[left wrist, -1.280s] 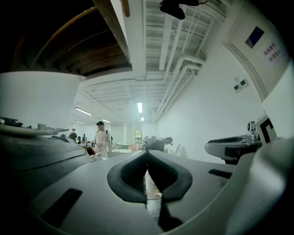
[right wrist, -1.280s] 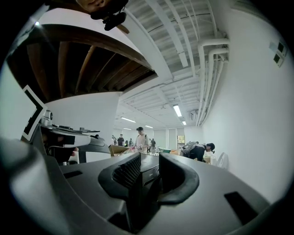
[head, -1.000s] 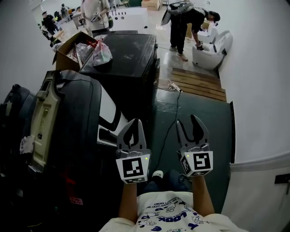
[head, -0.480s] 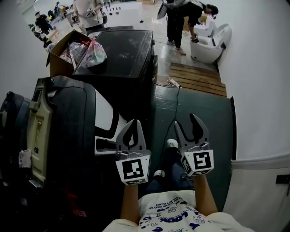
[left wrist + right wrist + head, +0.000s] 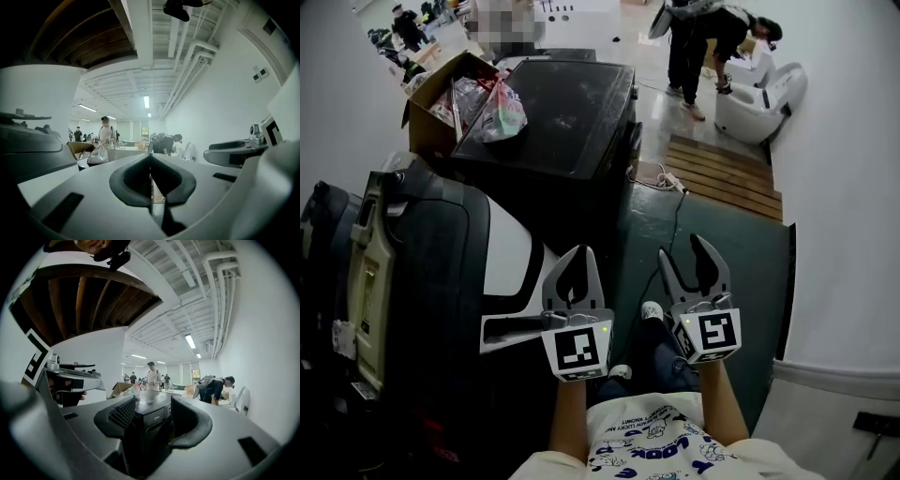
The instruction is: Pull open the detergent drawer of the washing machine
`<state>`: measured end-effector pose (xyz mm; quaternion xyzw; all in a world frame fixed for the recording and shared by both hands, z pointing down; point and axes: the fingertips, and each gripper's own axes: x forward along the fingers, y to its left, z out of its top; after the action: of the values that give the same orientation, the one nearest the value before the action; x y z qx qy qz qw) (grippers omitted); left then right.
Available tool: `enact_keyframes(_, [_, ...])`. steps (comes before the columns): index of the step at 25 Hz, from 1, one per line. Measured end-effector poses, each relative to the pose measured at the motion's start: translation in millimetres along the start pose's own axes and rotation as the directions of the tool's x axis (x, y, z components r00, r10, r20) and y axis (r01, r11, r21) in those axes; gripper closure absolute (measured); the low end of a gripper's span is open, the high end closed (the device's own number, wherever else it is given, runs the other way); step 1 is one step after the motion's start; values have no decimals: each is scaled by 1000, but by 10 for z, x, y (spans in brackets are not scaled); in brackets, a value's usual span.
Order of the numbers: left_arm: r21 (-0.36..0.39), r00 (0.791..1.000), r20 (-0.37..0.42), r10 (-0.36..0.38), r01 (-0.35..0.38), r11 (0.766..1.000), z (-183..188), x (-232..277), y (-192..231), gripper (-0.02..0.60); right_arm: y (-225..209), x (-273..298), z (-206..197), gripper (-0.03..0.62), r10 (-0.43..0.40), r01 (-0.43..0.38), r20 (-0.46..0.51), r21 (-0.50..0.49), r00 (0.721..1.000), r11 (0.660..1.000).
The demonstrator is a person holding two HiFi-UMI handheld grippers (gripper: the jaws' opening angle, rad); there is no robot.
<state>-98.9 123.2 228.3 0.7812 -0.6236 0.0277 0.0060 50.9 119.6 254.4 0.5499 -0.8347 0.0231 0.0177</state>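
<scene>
Head view, left to right. The black washing machine [image 5: 553, 108] looms slightly larger than a second ago, because you have carried both grippers toward it. Your left gripper [image 5: 577, 253] has its jaws pressed together on nothing. Your right gripper [image 5: 684, 247] has spread to full width and is empty, with the machine framed between its jaws but well apart. The detergent drawer probably sits on the dark front face, too dim to pick out. You are approaching, and the pull is not yet begun.
</scene>
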Motion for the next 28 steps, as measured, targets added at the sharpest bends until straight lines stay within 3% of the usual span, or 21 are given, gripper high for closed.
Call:
enact_keyframes(14, [34,987,-39,153,-152,988,170,1332,-28,568,-816,1345,200,355,201,-201,9,-9,980,980])
enact_keyframes(28, [25,962,-86,260,-258,966,-61,1739,97,568,-1050,1909,-32,356,296,-294,-25,60,955,954])
